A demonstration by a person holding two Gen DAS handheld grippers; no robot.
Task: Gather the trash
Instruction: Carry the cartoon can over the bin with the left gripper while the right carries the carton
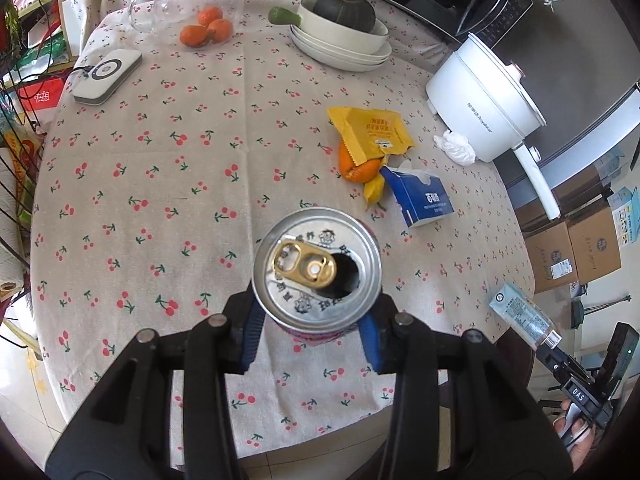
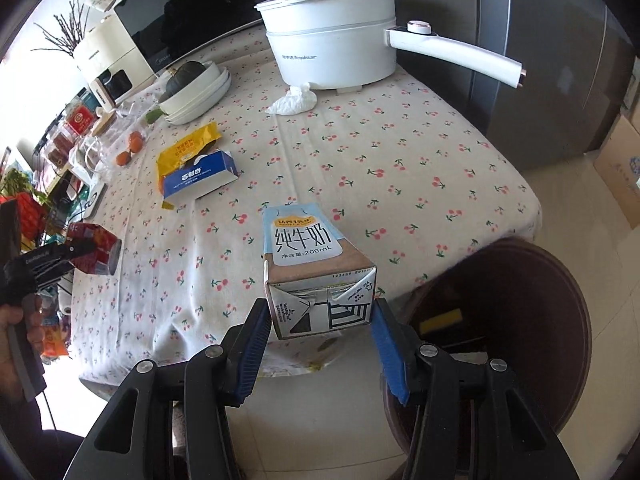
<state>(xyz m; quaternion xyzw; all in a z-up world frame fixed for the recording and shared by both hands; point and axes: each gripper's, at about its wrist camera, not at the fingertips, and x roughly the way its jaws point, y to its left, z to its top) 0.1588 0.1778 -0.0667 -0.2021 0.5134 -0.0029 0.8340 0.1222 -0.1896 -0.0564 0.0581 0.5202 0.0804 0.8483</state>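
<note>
On the left, the left gripper clamped an opened can, its blue pads against the can's sides, held above the cherry-print tablecloth. Further right on the cloth lay a yellow wrapper over orange peel, touching a blue tissue box. A crumpled tissue sat just beside a white pot. At the right, the right gripper held a milk carton between its blue pads, near the table's edge and above a round brown bin on the floor.
</note>
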